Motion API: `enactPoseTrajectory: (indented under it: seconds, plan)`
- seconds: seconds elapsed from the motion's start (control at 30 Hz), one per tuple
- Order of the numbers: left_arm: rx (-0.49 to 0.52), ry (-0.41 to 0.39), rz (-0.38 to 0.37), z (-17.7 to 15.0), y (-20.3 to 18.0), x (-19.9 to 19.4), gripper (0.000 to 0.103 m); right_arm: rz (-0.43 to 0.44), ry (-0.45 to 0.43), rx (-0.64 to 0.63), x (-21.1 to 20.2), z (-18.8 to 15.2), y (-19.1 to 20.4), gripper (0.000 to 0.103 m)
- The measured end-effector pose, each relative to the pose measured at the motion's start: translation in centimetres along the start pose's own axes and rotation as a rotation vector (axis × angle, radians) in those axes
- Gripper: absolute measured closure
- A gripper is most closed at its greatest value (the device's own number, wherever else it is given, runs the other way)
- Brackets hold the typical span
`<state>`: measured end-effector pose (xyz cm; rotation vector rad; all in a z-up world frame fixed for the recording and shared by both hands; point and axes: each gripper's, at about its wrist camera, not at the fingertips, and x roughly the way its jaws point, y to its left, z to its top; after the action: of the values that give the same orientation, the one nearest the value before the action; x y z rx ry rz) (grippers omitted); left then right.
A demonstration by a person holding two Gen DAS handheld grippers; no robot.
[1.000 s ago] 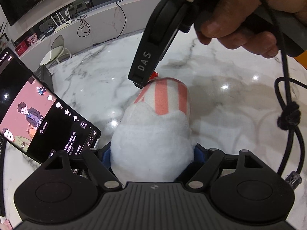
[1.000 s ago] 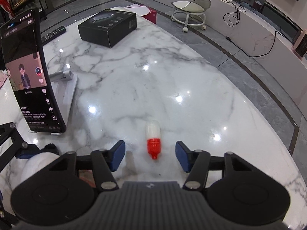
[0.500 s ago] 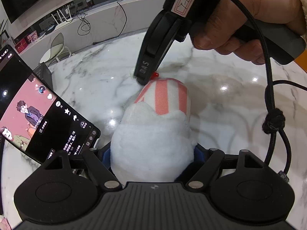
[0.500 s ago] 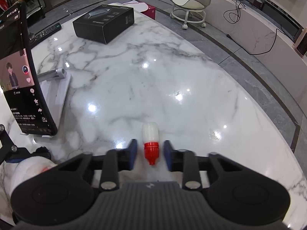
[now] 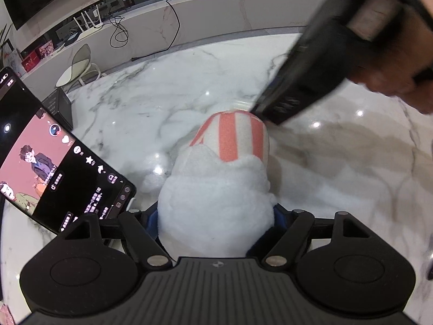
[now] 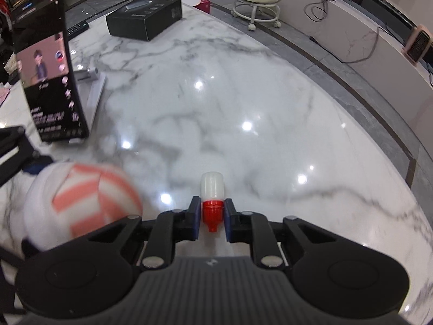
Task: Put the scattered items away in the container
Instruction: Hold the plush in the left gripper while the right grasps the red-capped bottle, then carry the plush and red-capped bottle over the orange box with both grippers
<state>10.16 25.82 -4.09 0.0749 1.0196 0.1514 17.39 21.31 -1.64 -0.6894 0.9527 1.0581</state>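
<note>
2 grippers angled down: right gripper (image 6: 212,218) jaws pinching red-capped bottle (image 6: 212,193); left gripper (image 5: 215,220) jaws spread around plush container (image 5: 216,203).

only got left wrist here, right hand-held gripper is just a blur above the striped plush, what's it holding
Observer: The right hand-held gripper has just been closing its jaws. They pinch a small bottle by its red cap.
Operator: which way is the bottle pointing
Observer: Its white body points away from the gripper and the red nozzle tip points back toward it.
Operator: how near is the plush
Observer: In the right wrist view the striped plush sits at the picture's left of the bottle, not touching it.
</note>
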Motion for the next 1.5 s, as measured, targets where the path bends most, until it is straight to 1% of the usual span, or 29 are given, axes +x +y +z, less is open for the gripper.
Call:
enactPoseTrajectory:
  seconds: [0.2,0.3,0.47,0.53,0.8,0.87,1.07,1.2,1.3,1.5]
  plan:
    - [0.014,0.010,-0.004,0.3,-1.3,-0.2,0.018,-0.030,-0.001,0.049,-2.6,-3.8,-0.5,0.084]
    - [0.005,0.015,-0.008,0.6,-1.4,-0.3,0.019,-0.038,-0.008,0.084,-4.0,-5.7,-1.0,0.084]
    - [0.016,0.008,0.003,1.1,-1.9,-0.8,0.019,-0.064,-0.043,0.146,-6.6,-8.8,-1.5,0.084]
    - [0.007,0.001,0.003,1.3,-1.9,-1.1,0.020,-0.060,-0.059,0.174,-7.5,-9.8,-1.7,0.084]
    - [-0.018,-0.015,-0.018,1.7,-2.3,-2.6,0.020,-0.041,-0.139,0.273,-11.3,-12.6,-2.2,0.084]
    - [-0.017,-0.019,-0.025,1.8,-2.8,-3.0,0.020,-0.052,-0.145,0.278,-12.2,-13.2,-2.0,0.084]
    - [0.012,-0.053,-0.038,2.5,-5.1,-4.5,0.020,-0.093,-0.181,0.292,-15.1,-14.7,-1.9,0.084]
    - [0.054,-0.070,-0.044,2.7,-7.4,-5.5,0.020,-0.115,-0.203,0.316,-16.9,-16.3,-2.1,0.084]
    - [0.066,-0.089,-0.052,2.8,-8.6,-6.4,0.020,-0.123,-0.221,0.332,-18.4,-17.4,-2.2,0.084]
    - [0.083,-0.116,-0.039,3.3,-10.5,-7.8,0.020,-0.143,-0.270,0.351,-21.1,-19.0,-2.5,0.084]
